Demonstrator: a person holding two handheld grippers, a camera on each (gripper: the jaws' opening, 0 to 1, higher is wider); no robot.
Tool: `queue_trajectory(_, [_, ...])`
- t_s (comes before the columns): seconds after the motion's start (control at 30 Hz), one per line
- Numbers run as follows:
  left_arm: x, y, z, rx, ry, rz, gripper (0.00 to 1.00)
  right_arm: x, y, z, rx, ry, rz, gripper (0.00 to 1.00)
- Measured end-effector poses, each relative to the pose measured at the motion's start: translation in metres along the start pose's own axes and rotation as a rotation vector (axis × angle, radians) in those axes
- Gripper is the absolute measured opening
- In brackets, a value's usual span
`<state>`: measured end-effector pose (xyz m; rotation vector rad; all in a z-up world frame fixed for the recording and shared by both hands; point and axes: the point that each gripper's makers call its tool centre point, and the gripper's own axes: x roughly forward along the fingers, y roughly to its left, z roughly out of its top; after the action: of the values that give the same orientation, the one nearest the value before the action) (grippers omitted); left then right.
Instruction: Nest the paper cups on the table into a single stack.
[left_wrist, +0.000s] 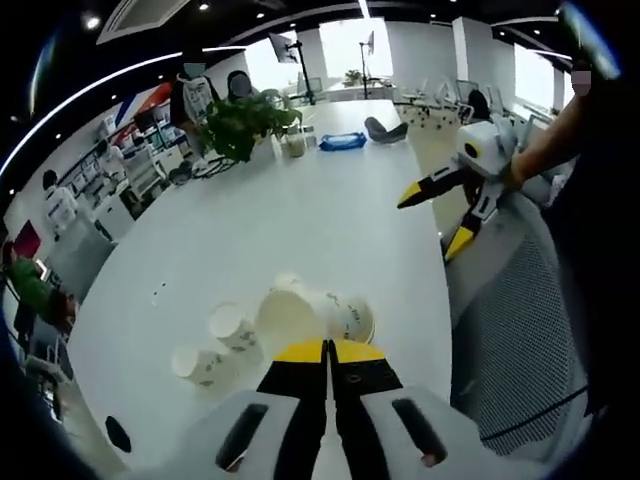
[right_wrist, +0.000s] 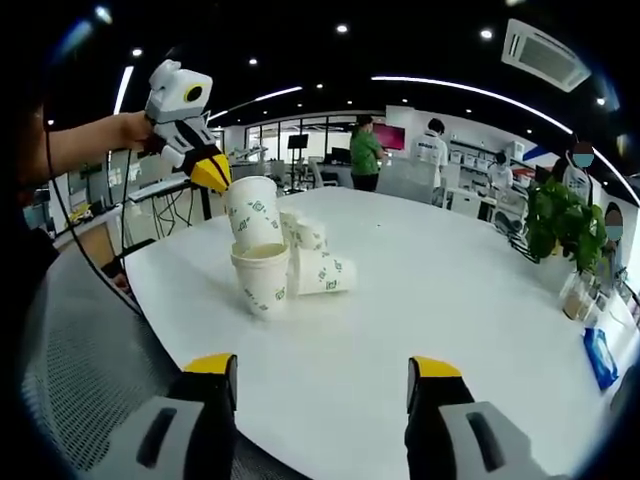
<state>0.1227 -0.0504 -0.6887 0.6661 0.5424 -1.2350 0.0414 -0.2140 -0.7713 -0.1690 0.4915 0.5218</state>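
- Right gripper view: the left gripper (right_wrist: 212, 172) held a paper cup (right_wrist: 253, 212) by its rim, jaws clamped on it, directly above an upright cup (right_wrist: 264, 280) on the white table (right_wrist: 420, 290).
- Two more cups (right_wrist: 318, 270) lay tipped just beside the upright one.
- The right gripper (right_wrist: 322, 380) hung over the table's near edge, jaws wide apart.
- Left gripper view: the right gripper (left_wrist: 432, 215) hovered beside the table, apart from the cups.
- A potted plant (left_wrist: 245, 122) stood at the far end.
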Motion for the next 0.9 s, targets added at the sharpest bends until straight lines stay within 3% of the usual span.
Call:
queue_trajectory(0.33, [0.009,-0.003,0.000,0.064,0.027,-0.010,0.00,0.000,0.000,-0.001,0.004,0.002,0.001,0.67])
queue_trajectory(0.9, [0.004,0.009,0.002,0.156,0.043,0.016,0.00,0.000,0.000,-0.003,0.005,0.010,0.004,0.66])
